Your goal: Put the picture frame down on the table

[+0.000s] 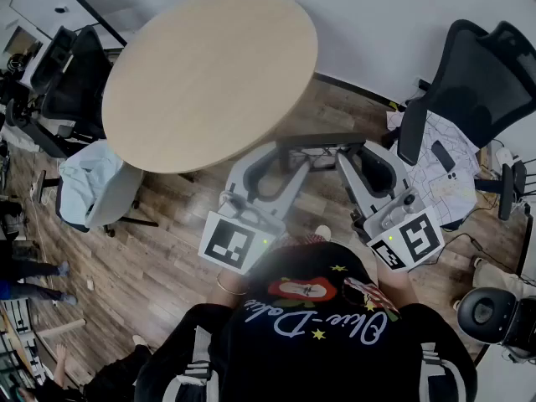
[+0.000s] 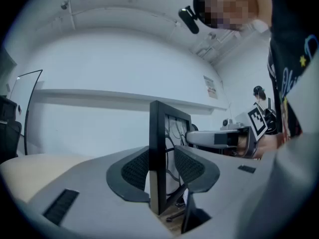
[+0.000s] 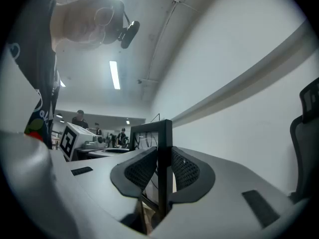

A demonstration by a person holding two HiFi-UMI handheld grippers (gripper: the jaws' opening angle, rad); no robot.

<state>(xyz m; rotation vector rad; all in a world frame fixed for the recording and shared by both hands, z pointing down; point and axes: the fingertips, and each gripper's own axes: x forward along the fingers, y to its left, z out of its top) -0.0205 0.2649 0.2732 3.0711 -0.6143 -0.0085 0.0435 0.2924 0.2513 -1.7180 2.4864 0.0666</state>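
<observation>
The picture frame has a black border and a line drawing behind glass. It stands upright, edge-on to the head view, over the floor just in front of the round pale wooden table. My left gripper is shut on the frame's left side; in the left gripper view the black frame edge stands between both mesh pads. My right gripper is shut on the opposite side, with the frame edge pinched between its pads. Each gripper shows across the frame in the other's view.
A black mesh office chair stands at the right with printed sheets on a seat beside it. A chair draped in light blue cloth and a black chair stand left of the table. Wooden floor lies below.
</observation>
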